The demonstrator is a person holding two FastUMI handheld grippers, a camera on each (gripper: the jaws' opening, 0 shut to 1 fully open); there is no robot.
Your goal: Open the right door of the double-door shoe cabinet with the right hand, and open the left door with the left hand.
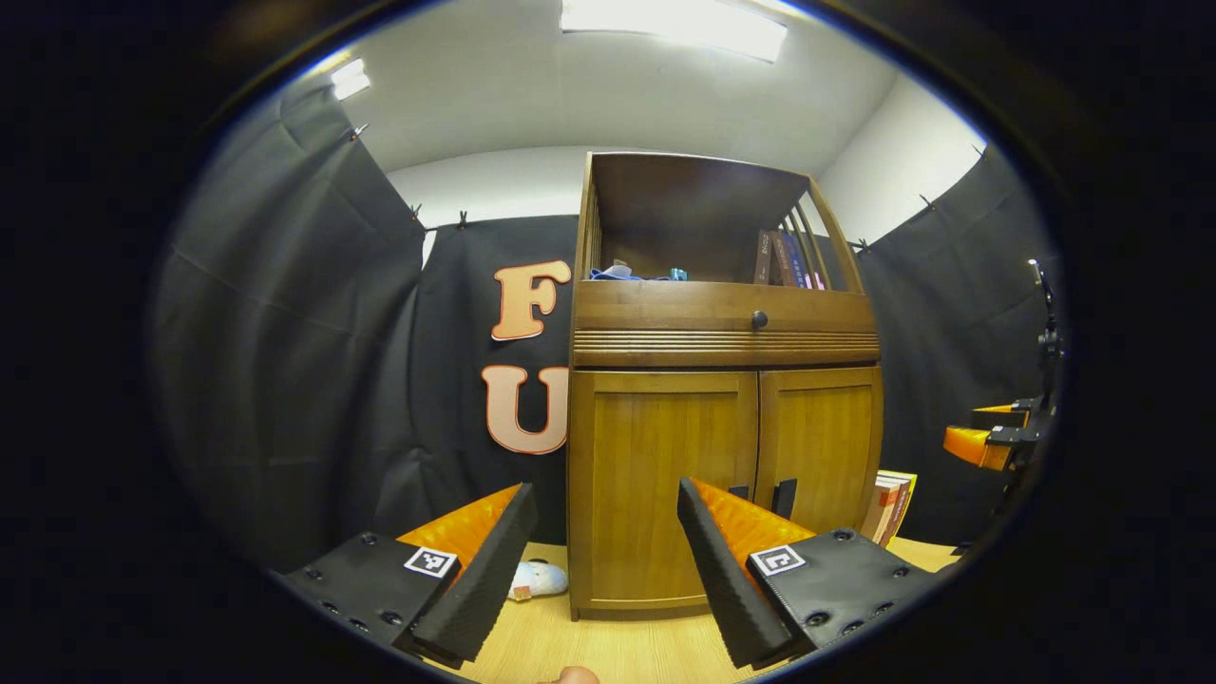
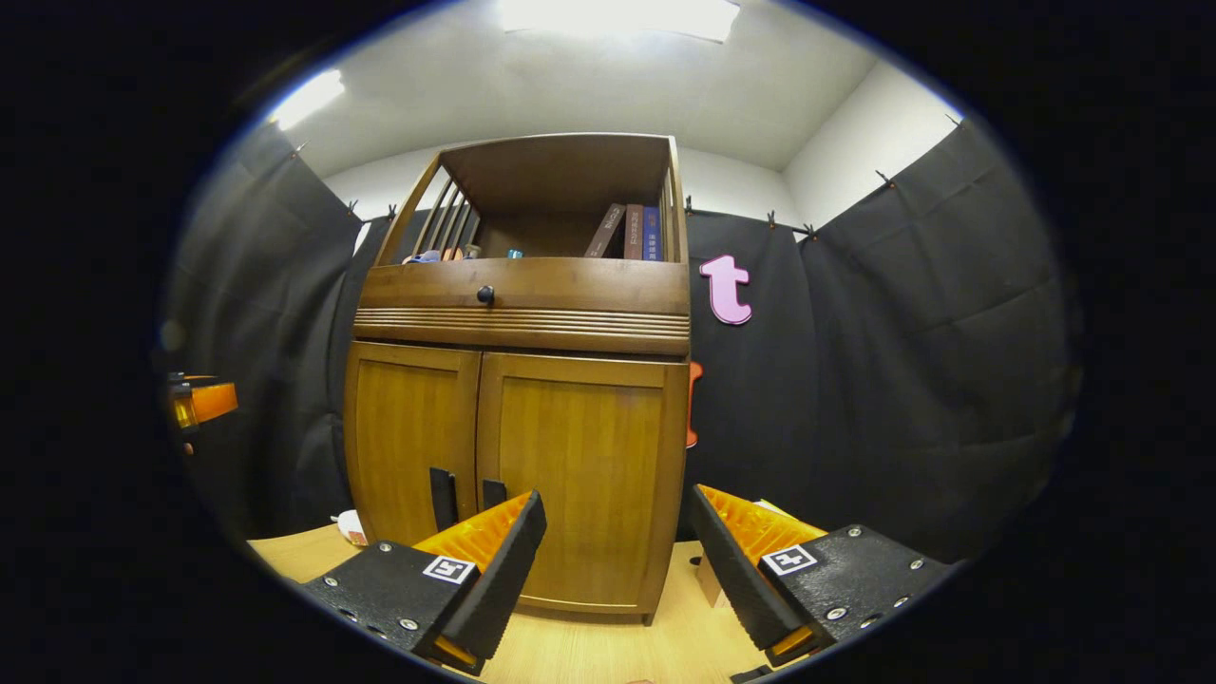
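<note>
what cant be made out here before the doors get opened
- Cabinet interior: hidden behind the shut left door and right door, both views.
- Left door handle: mostly covered by the left tool, left gripper view.
- Book beside the cabinet: partly hidden behind its side, left gripper view.

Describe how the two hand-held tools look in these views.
The left tool and the right tool each have two wedge-shaped fingers with ribbed sides, tapering forward. Each finger's flat base plate carries round screw heads and a small square black-and-white marker.
</note>
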